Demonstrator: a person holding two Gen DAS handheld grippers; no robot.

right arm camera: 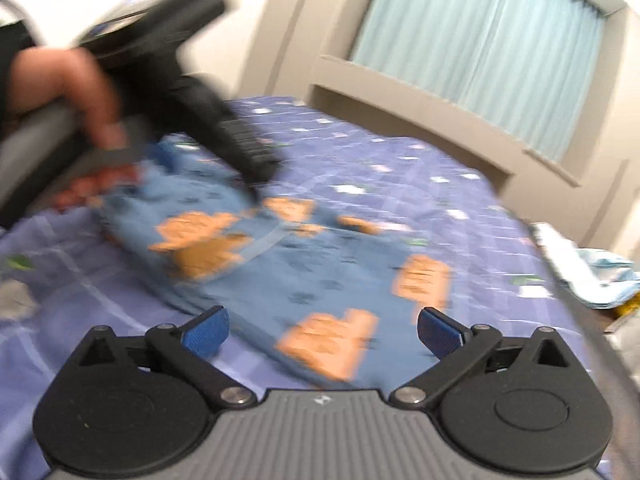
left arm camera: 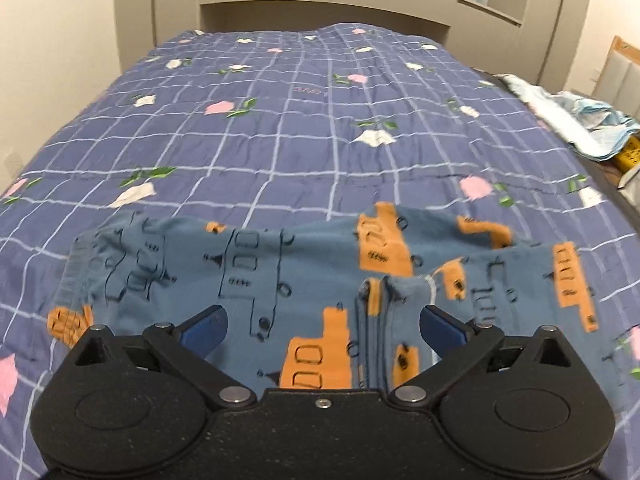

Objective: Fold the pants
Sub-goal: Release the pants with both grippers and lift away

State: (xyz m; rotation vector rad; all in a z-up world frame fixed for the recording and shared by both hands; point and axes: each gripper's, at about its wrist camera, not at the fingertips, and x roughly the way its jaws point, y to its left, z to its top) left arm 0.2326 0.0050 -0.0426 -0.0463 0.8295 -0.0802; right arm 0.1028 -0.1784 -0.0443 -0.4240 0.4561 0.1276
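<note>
Blue cotton pants with orange truck print (left arm camera: 304, 280): folded into a compact bundle on the checked floral quilt (left arm camera: 280, 120). Left gripper (left arm camera: 322, 326) and right gripper (right arm camera: 323, 330) both spread wide, holding nothing. Little apparently remains beyond tidying.

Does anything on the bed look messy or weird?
The pants lie folded but bunched, with a strip doubled over the middle. A crumpled cloth pile hangs off the bed's right edge.

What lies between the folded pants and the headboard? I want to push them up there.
Only bare quilt: in the left wrist view nothing sits on it between the pants and the headboard.
</note>
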